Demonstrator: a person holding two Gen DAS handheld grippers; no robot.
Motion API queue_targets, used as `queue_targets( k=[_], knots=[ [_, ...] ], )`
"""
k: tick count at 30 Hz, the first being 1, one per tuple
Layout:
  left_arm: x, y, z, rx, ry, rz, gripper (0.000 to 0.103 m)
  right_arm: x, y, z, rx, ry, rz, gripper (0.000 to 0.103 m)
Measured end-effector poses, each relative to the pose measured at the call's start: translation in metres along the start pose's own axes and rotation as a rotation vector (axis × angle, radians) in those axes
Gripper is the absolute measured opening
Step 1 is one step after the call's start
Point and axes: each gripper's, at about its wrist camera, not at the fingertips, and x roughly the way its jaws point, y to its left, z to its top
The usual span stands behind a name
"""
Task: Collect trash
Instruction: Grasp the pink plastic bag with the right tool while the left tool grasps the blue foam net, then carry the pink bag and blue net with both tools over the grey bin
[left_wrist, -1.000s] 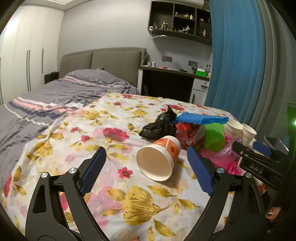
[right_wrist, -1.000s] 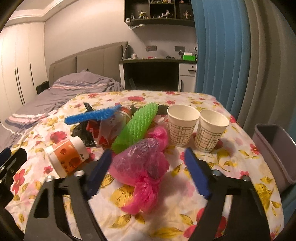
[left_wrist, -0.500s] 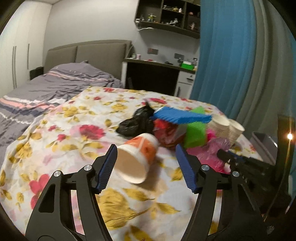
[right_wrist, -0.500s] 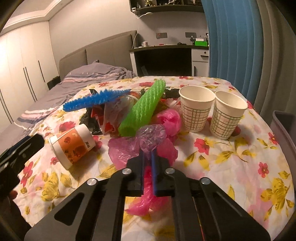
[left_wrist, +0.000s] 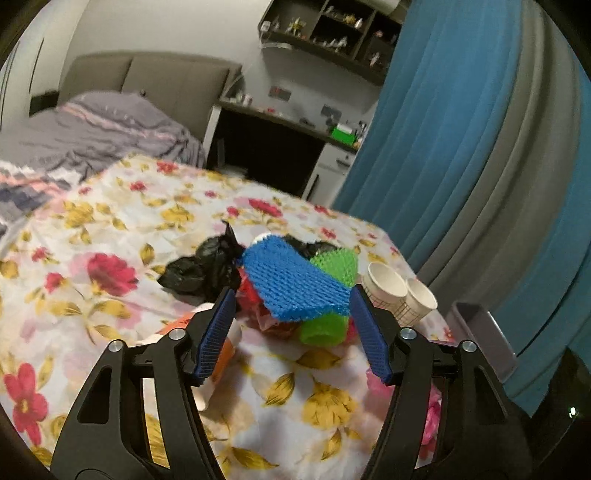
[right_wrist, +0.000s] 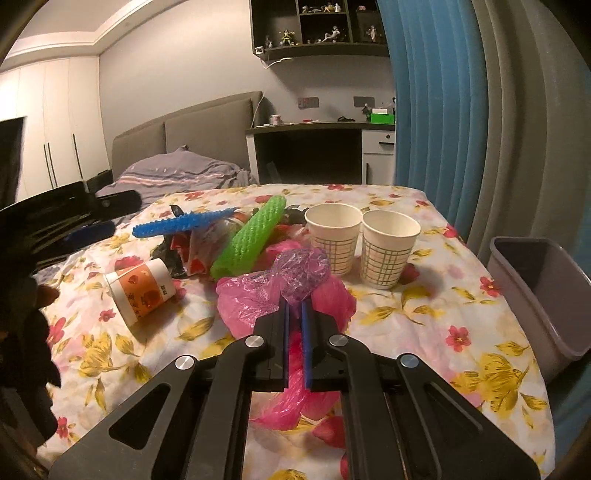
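Here, soft litter heaped on a floral bedspread (left_wrist: 122, 236), a grey bin (right_wrist: 535, 295) at its right edge.

Left wrist: the left gripper (left_wrist: 291, 325) gapes wide, holding nothing, above the blue foam net (left_wrist: 295, 284), which looks light and squashy; pinch its middle. Right wrist: the right gripper (right_wrist: 295, 314) is clamped on the pink plastic bag (right_wrist: 255, 295), a flimsy, slippery film best held by a bunched fold, beside 2 paper cups (right_wrist: 364, 243).
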Motion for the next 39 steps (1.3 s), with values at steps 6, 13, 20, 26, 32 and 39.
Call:
queue_targets(
  k=[6, 13, 20, 26, 32, 39],
  knots=[
    [0.025, 0.014, -0.001, -0.112, 0.094, -0.091, 0.026, -0.002, -0.002, 0.000, -0.001, -0.006, -0.001, 0.007],
    [0.029, 0.016, -0.003, -0.134, 0.102, -0.126, 0.005, -0.007, -0.002, 0.000, 0.004, -0.016, -0.001, 0.007],
    [0.000, -0.004, -0.004, -0.044, 0.034, -0.124, 0.004, -0.023, -0.006, 0.004, 0.009, -0.051, -0.007, 0.007],
    [-0.030, -0.028, -0.004, 0.045, -0.016, -0.130, 0.004, -0.045, -0.016, 0.007, 0.015, -0.102, -0.023, 0.007],
    [-0.044, -0.063, -0.013, 0.133, -0.034, -0.159, 0.004, -0.072, -0.031, 0.010, 0.028, -0.153, -0.056, 0.007],
    [-0.046, -0.116, -0.024, 0.249, -0.042, -0.219, 0.004, -0.101, -0.065, 0.013, 0.069, -0.199, -0.123, 0.007]
  ],
)
